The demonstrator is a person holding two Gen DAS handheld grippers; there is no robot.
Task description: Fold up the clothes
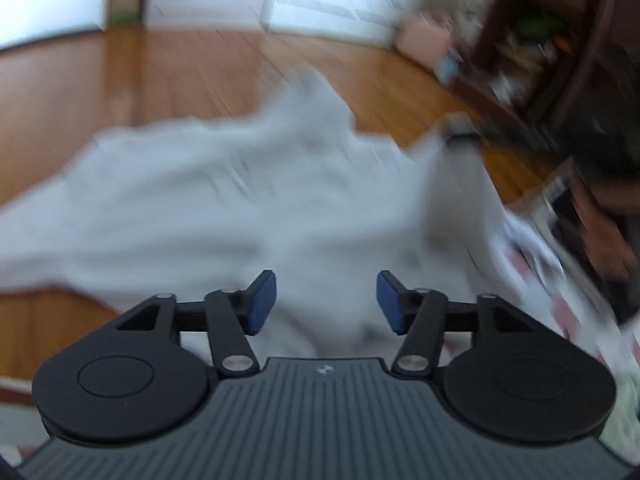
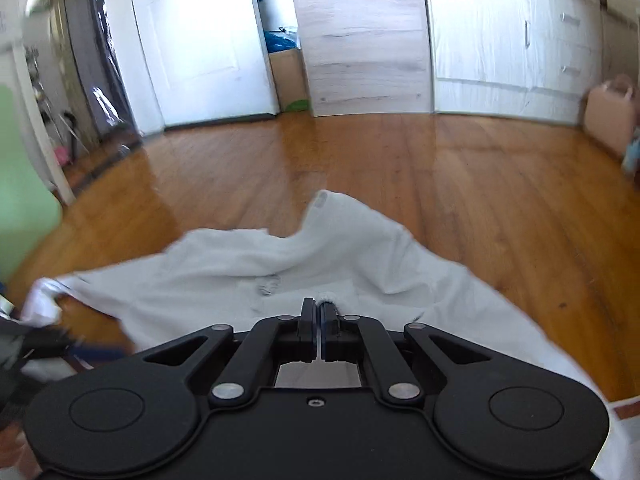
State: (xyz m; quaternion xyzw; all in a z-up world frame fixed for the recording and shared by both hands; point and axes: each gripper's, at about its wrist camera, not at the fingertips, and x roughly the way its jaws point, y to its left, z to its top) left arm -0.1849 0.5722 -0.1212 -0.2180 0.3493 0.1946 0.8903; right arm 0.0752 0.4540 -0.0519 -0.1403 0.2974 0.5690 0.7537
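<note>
Two tongs: right tongs (image 2: 319, 312) clamp the white shirt (image 2: 224, 276), spread crosswise on the floor (image 2: 460, 184); left tongs (image 1: 326, 300) gape.

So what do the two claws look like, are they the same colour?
Nearly. The left claw has black jointed arms with silver pins, two round black discs, a ribbed grey body and blue pads on its fingertips. The right claw has the same black arms, pins and discs, but its body is plain black. Its pads barely show.

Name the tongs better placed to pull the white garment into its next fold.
Right. The right tongs are shut on the white garment; the left tongs hang open above it, gripping nothing.
</note>
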